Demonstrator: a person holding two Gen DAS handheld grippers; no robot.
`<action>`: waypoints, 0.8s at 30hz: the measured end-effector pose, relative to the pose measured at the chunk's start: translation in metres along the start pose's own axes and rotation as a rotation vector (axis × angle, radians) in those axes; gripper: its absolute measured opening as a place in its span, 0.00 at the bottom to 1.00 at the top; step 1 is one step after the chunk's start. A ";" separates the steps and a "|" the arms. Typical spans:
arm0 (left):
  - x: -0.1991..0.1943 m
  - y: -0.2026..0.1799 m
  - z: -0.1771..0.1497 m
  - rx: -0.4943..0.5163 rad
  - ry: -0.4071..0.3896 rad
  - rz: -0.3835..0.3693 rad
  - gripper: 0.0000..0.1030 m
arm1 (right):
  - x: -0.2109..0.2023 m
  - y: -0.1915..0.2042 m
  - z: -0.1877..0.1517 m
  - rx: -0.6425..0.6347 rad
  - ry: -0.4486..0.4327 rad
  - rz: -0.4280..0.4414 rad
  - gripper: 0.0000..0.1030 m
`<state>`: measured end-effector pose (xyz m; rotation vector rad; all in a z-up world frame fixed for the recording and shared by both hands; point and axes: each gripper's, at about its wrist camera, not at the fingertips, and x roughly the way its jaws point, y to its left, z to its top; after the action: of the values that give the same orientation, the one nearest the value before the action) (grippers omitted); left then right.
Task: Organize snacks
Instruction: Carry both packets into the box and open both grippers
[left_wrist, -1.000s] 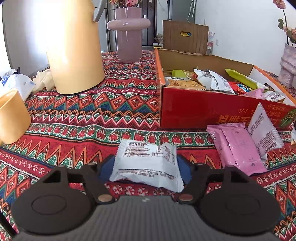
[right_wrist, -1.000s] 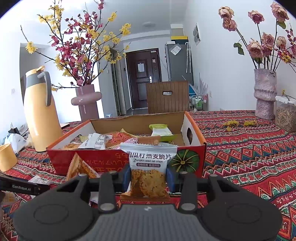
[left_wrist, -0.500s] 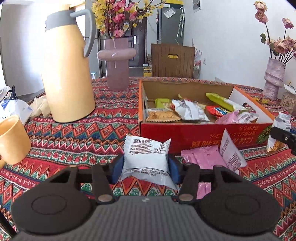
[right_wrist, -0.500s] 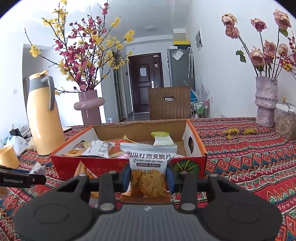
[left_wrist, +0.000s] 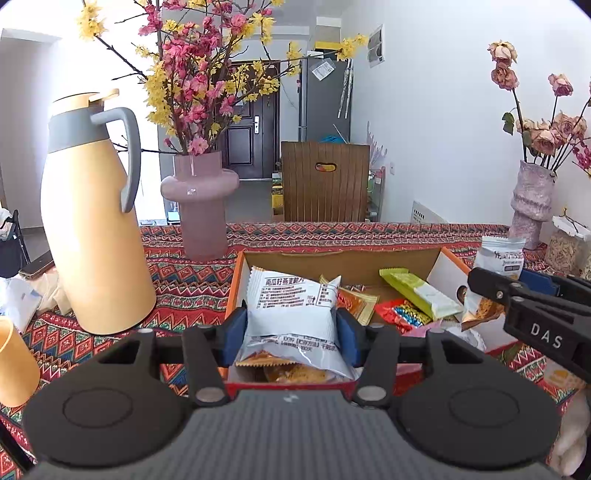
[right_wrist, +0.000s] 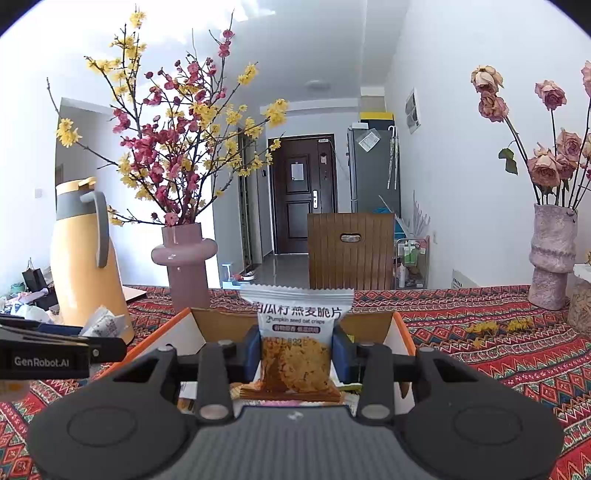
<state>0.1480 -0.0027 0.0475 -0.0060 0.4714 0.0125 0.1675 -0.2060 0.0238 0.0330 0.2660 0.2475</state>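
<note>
Both packets lifted off tablecloth, now over box (left_wrist: 448, 260). L gripper (left_wrist: 291, 328) clamps white packet (left_wrist: 290, 314), R gripper (right_wrist: 295, 350) clamps crisps packet (right_wrist: 299, 332); I'd pinch sides gently — light, crinkly, fragile.

Left gripper (left_wrist: 291, 328) clamps its blue pads on a packet, tilted slightly downward. Right gripper (right_wrist: 295, 350) pinches another, nearly level, and both are side by side.

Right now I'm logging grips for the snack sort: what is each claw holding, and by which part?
Left claw: white oat-crisp packet, pinched at its side edges. Right claw: pumpkin seed oat crisps packet, also by its sides.
</note>
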 end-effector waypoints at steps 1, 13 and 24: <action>0.005 -0.002 0.004 -0.009 -0.001 0.005 0.52 | 0.007 0.000 0.003 0.003 0.003 -0.004 0.37; 0.070 -0.004 -0.003 -0.052 -0.050 0.113 0.52 | 0.067 -0.005 -0.008 0.043 0.017 -0.066 0.37; 0.081 0.002 -0.014 -0.055 -0.016 0.110 0.70 | 0.073 -0.003 -0.019 0.028 0.056 -0.098 0.39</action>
<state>0.2137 0.0003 -0.0015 -0.0342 0.4545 0.1335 0.2311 -0.1908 -0.0131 0.0402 0.3263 0.1478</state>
